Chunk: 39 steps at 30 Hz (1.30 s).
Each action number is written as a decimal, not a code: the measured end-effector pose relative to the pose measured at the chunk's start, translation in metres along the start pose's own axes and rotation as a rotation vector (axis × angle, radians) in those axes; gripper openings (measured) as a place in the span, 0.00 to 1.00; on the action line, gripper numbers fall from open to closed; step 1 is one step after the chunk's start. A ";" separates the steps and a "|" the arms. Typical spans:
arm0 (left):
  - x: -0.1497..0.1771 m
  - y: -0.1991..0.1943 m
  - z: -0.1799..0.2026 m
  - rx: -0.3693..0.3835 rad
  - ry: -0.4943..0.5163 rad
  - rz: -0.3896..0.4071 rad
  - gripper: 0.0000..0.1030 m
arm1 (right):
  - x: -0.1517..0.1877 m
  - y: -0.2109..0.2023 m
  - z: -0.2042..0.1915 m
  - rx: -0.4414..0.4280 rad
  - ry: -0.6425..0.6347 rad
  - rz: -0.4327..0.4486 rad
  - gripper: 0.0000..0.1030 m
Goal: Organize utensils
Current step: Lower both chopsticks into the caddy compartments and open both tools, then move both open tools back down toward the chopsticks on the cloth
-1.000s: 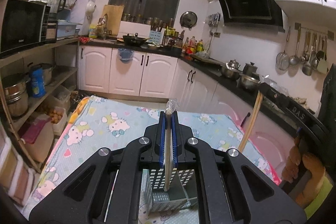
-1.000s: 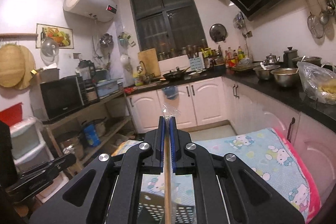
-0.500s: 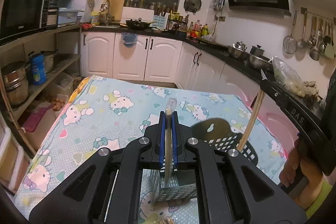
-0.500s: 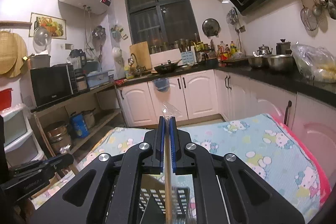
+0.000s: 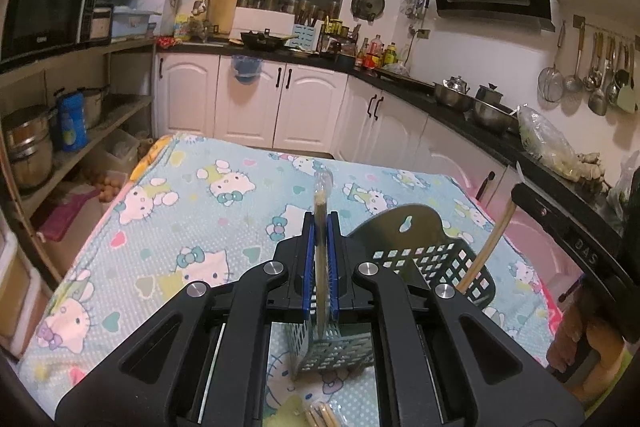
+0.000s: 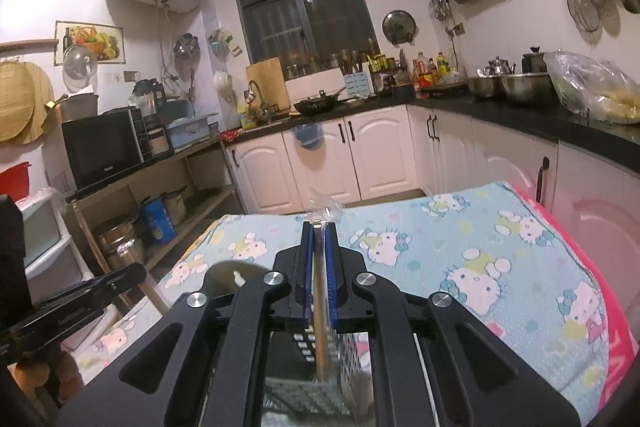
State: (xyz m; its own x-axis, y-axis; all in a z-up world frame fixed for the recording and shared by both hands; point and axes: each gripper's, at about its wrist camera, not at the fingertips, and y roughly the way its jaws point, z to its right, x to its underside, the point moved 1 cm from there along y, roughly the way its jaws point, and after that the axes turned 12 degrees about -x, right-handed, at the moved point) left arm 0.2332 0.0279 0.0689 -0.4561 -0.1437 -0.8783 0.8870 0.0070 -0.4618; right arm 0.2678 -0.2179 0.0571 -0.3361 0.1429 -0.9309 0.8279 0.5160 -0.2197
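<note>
A kitchen with white cabinets [image 5: 248,99] and a black worktop runs behind a counter [image 5: 192,211] draped in a pale blue cartoon-cat cloth. On the cloth stands a dark perforated utensil basket [image 5: 432,263] with a tall rounded back plate, and in front of it a smaller grey-blue perforated compartment [image 5: 336,351] — both sit low in the left wrist view, partly hidden behind the gripper body.

The left gripper [image 5: 321,267] points slightly downward over the compartment. Its blue-padded jaws are closed on a wrapped chopstick pair [image 5: 320,203] (the clear sleeve pokes out past the pads), whose lower end reaches down toward the compartment; whether it touches the bottom cannot be told.

The right gripper [image 6: 318,267] hovers over the basket's edge, seen in its own view below the jaws. Its jaws are opening, with a second wrapped chopstick pair [image 6: 321,291] upright between the pads, a thin gap showing beside it — its crinkled sleeve tip stands above them.

At the bottom edge of the left view lie a few loose wooden chopsticks [image 5: 320,417] on the cloth.
</note>
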 end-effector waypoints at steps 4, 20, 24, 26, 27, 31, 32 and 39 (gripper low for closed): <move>0.004 0.000 -0.004 0.007 -0.020 -0.018 0.03 | 0.007 -0.011 0.000 -0.008 0.020 -0.024 0.19; 0.022 -0.017 -0.016 0.008 -0.052 -0.067 0.33 | 0.033 -0.045 -0.004 0.008 0.039 -0.098 0.40; 0.026 -0.026 -0.017 0.013 -0.054 -0.070 0.43 | 0.039 -0.053 -0.005 0.006 0.045 -0.115 0.43; 0.028 -0.031 -0.017 0.012 -0.054 -0.068 0.48 | 0.042 -0.056 -0.007 0.001 0.048 -0.122 0.44; 0.030 -0.034 -0.017 0.012 -0.054 -0.068 0.50 | 0.043 -0.058 -0.008 -0.001 0.046 -0.126 0.45; 0.034 -0.043 -0.015 0.008 -0.047 -0.063 0.59 | 0.045 -0.066 -0.014 -0.008 0.036 -0.132 0.50; 0.036 -0.045 -0.016 0.006 -0.046 -0.061 0.61 | 0.046 -0.068 -0.016 -0.010 0.034 -0.134 0.51; 0.046 -0.057 -0.022 -0.004 -0.051 -0.073 0.73 | 0.054 -0.076 -0.028 -0.032 0.021 -0.159 0.55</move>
State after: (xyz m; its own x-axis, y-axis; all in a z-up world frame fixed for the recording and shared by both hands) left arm 0.1597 0.0423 0.0521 -0.5150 -0.1942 -0.8349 0.8512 -0.0010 -0.5248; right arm 0.1739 -0.2259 0.0320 -0.4712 0.0749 -0.8789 0.7492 0.5599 -0.3539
